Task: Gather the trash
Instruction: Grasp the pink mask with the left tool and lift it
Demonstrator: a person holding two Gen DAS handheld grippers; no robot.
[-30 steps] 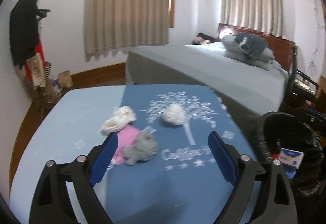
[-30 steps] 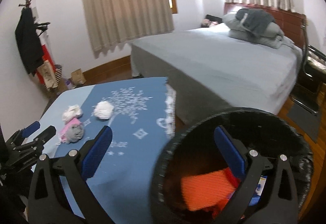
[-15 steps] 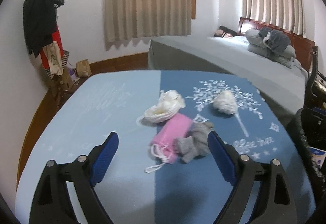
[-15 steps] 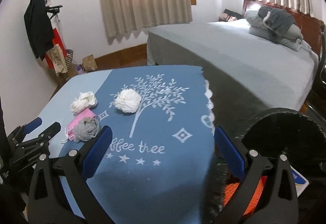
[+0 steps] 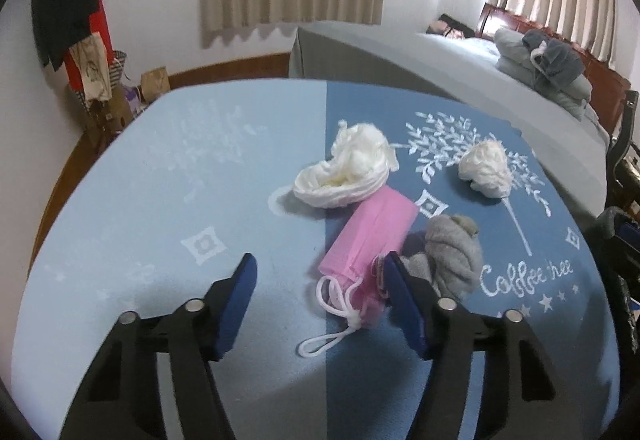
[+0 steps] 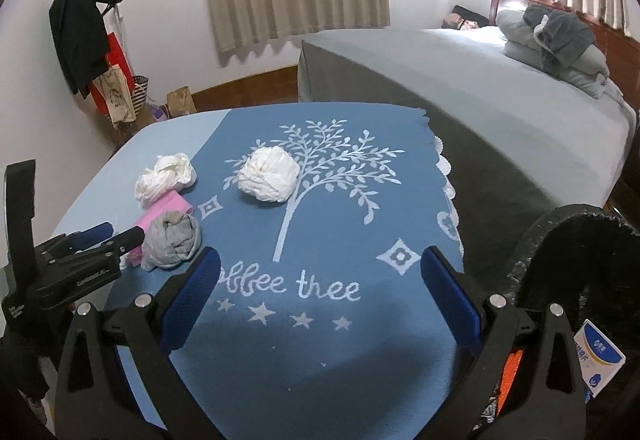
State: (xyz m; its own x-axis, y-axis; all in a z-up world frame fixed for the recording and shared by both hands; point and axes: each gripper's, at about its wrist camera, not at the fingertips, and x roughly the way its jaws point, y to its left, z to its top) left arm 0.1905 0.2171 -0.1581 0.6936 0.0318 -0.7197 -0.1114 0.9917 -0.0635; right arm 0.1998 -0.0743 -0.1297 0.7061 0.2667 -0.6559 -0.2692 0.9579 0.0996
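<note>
Trash is lying in a cluster on the blue desk point(image 5: 208, 200), and I am taking the pink mask point(image 5: 372, 240) as my landmark: a white wad point(image 5: 348, 172) is touching its far end, a grey wad point(image 5: 452, 252) is just beside it, and a second white wad point(image 6: 268, 178) is sitting apart beyond them. My left tongs point(image 5: 320, 280) are coming down over the mask's near end and have just been closing, narrower than a second ago but not yet pinching it. My right tongs point(image 6: 320, 280) are hanging spread and empty. The black bin point(image 6: 580, 240) is waiting beyond the grey wad's side, off the desk's edge.
</note>
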